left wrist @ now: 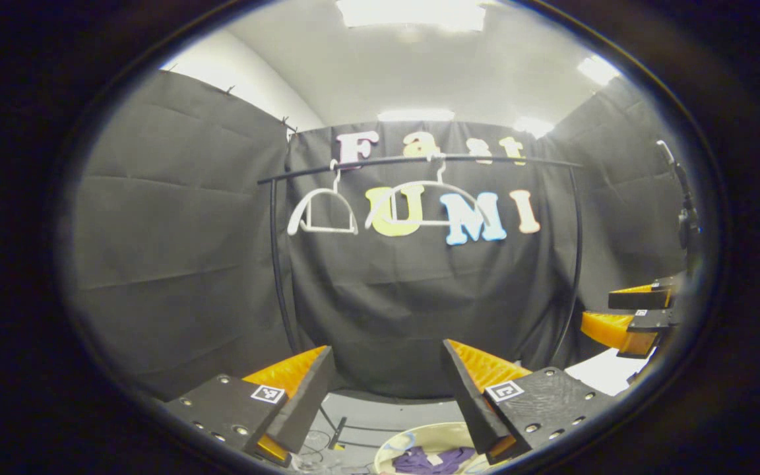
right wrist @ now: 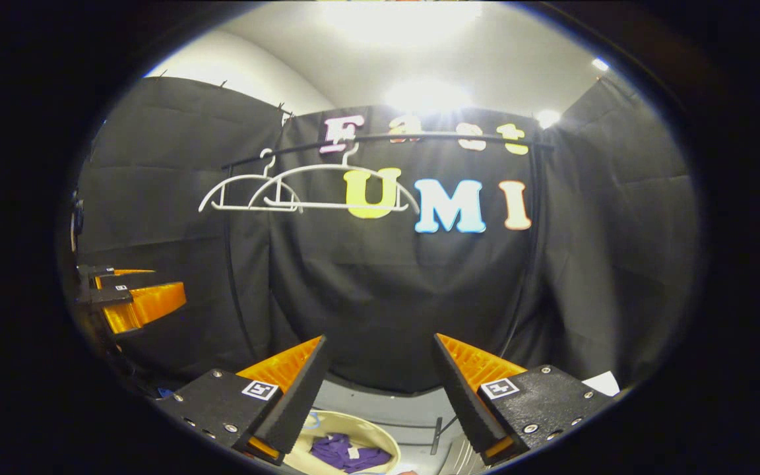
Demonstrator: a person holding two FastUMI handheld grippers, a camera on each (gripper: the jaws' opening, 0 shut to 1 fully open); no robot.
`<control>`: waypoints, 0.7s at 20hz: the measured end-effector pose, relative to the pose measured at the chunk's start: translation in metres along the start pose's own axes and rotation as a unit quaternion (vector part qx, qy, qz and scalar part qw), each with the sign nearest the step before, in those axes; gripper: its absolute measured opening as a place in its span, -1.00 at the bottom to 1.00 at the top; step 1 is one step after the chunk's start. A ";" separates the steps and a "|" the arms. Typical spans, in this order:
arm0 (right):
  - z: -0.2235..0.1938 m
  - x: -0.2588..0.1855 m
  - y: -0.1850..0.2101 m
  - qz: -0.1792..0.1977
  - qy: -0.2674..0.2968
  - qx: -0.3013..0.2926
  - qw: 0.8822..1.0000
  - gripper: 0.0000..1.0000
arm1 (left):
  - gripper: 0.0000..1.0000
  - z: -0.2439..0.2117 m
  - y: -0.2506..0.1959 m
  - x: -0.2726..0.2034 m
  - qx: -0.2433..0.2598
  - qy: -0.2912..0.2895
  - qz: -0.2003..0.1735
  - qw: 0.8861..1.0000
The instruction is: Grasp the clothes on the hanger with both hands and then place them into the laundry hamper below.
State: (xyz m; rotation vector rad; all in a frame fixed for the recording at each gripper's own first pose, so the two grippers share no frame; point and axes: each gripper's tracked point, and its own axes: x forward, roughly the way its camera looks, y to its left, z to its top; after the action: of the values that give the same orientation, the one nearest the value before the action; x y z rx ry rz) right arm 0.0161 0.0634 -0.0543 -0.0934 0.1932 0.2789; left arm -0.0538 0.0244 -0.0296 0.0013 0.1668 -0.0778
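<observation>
The garment rail (left wrist: 419, 160) spans the booth at the back, high up, and carries two white hangers (right wrist: 301, 191), both bare. That bareness fits the task's end state: the clothes, a purple garment (right wrist: 344, 452), lie low down in the pale laundry hamper (left wrist: 429, 435) directly beneath the rail, bunched at its bottom (nothing drapes over the rim as far as can be seen).

The left gripper (left wrist: 390, 389) hangs above the hamper with its jaws released, wide apart and holding nothing. The right gripper (right wrist: 377, 386) is in the same state, spread and empty, also over the hamper; it also appears at the right edge of the left gripper view, beside and level with the left one. Both point towards the back wall rather than down, which I judge to be a withdrawn posture after release.

The rail's upright posts and some cables on the floor (left wrist: 380, 415) near the hamper are the only obstacles; neither blocks the hamper's mouth.
</observation>
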 end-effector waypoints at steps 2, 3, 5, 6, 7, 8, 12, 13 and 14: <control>0.013 -0.010 -0.011 -0.013 -0.021 0.003 1.000 0.90 | 1.00 0.028 0.003 -0.008 0.003 -0.029 0.001 1.000; 0.018 -0.014 -0.018 -0.019 -0.030 0.009 0.999 0.90 | 1.00 0.038 0.004 -0.013 0.005 -0.042 0.000 0.999; 0.026 -0.024 -0.031 -0.036 -0.047 0.018 0.998 0.92 | 0.99 0.053 0.012 -0.020 0.015 -0.056 0.005 0.998; 0.032 -0.028 -0.040 -0.048 -0.056 0.022 0.997 0.90 | 0.99 0.061 0.016 -0.025 0.020 -0.062 0.009 0.998; 0.036 -0.035 -0.047 -0.058 -0.065 0.024 0.996 0.92 | 0.99 0.067 0.020 -0.028 0.022 -0.067 0.013 0.997; 0.038 -0.038 -0.054 -0.065 -0.071 0.025 0.995 0.92 | 0.99 0.071 0.023 -0.032 0.023 -0.074 0.015 0.997; 0.051 -0.055 -0.070 -0.095 -0.095 0.036 0.990 0.92 | 0.99 0.077 0.025 -0.038 0.015 -0.086 0.025 0.996; 0.053 -0.058 -0.070 -0.099 -0.099 0.040 0.989 0.89 | 0.99 0.080 0.025 -0.037 0.014 -0.090 0.027 0.995; 0.053 -0.059 -0.071 -0.103 -0.101 0.041 0.989 0.89 | 0.99 0.085 0.022 -0.039 0.015 -0.095 0.026 0.995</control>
State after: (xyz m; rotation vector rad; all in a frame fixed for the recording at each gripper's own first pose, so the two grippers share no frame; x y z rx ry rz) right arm -0.0100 -0.0137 0.0143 -0.0027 -0.0064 0.0728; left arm -0.0761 0.0483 0.0604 0.0287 -0.0245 -0.0275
